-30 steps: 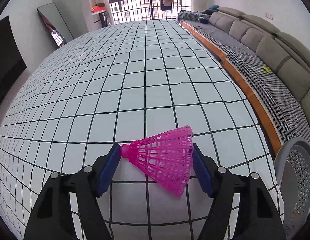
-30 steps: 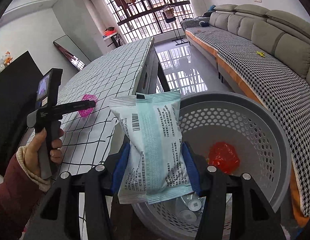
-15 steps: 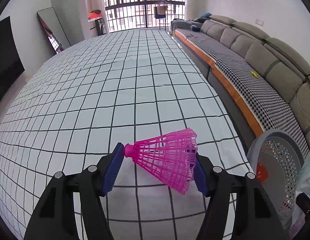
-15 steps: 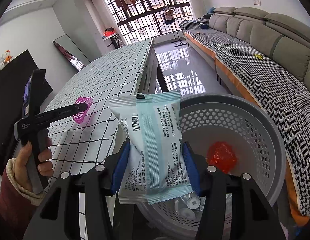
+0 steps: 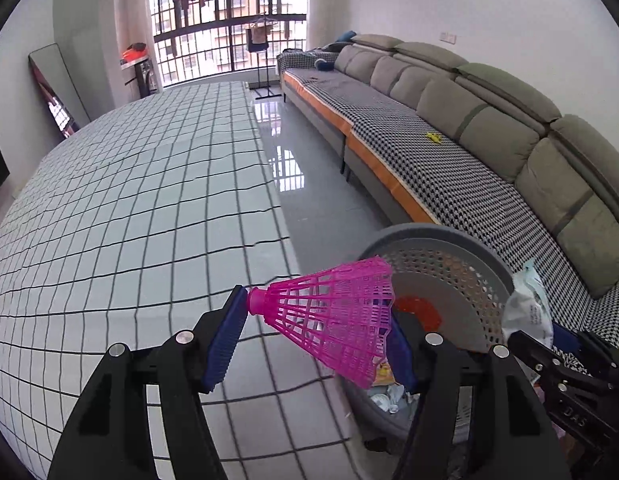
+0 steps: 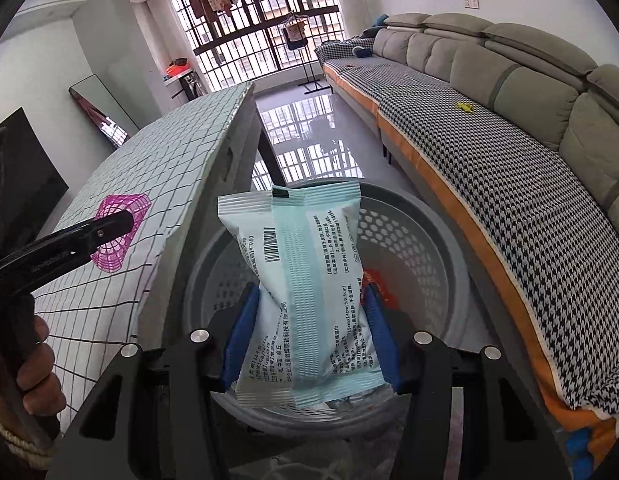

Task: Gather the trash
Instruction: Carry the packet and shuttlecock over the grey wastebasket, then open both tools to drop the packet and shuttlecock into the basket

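Observation:
My left gripper (image 5: 313, 338) is shut on a pink plastic shuttlecock (image 5: 335, 318), held crosswise between the blue pads over the table's right edge, beside the grey perforated basket (image 5: 461, 280). My right gripper (image 6: 309, 338) is shut on a pale blue sealed packet (image 6: 305, 296), upright above the same basket (image 6: 429, 236). A red scrap (image 6: 379, 282) and crumpled wrappers lie in the basket's bottom. In the right wrist view the shuttlecock (image 6: 119, 232) and the left gripper (image 6: 69, 246) show over the table. In the left wrist view the packet (image 5: 527, 306) shows at the right.
The table with a black-grid white cloth (image 5: 129, 208) fills the left. A long grey sofa with a houndstooth cover (image 5: 449, 160) runs along the right wall, with glossy floor (image 5: 305, 184) between. A hand (image 6: 33, 364) grips the left tool's handle. A mirror (image 5: 55, 88) leans at the back left.
My left gripper has carried the shuttlecock rightward from mid-table to the table's edge, next to the basket. My right gripper with the packet has shifted over the basket.

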Available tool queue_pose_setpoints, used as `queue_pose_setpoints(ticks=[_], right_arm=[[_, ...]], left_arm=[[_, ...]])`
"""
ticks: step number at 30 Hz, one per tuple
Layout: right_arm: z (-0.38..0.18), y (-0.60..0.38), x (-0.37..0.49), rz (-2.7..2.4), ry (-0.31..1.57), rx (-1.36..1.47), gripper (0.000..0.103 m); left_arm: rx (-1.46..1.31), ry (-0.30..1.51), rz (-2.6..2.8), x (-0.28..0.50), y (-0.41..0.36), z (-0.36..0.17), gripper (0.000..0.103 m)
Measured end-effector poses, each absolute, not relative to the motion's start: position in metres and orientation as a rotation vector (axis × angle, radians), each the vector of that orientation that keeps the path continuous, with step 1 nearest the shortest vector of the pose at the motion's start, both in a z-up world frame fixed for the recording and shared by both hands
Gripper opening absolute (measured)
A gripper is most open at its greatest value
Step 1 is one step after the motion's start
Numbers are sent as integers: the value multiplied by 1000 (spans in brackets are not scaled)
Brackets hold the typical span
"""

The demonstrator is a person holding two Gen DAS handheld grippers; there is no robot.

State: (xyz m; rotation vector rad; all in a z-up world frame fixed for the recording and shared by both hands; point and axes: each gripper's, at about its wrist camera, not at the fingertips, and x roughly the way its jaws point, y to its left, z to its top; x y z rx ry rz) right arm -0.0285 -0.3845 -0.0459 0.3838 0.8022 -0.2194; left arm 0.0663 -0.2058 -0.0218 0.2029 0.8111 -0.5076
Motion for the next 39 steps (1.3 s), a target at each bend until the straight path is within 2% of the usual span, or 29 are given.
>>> queue_pose_setpoints(ticks=[9, 20, 26, 39], right_arm=[[-60, -407, -30, -248, 817, 398, 52], [-71, -414, -19, -229, 846, 398, 53], [-69, -412, -22, -225, 826, 394, 68], [-65, -410, -29, -244, 813, 395, 69]], left_arm=[[249, 863, -557, 49, -249, -42, 62], [248, 883, -535, 51, -255, -51, 66], [256, 887, -530, 48, -256, -52, 73], [253, 880, -511, 42, -253, -48, 80]])
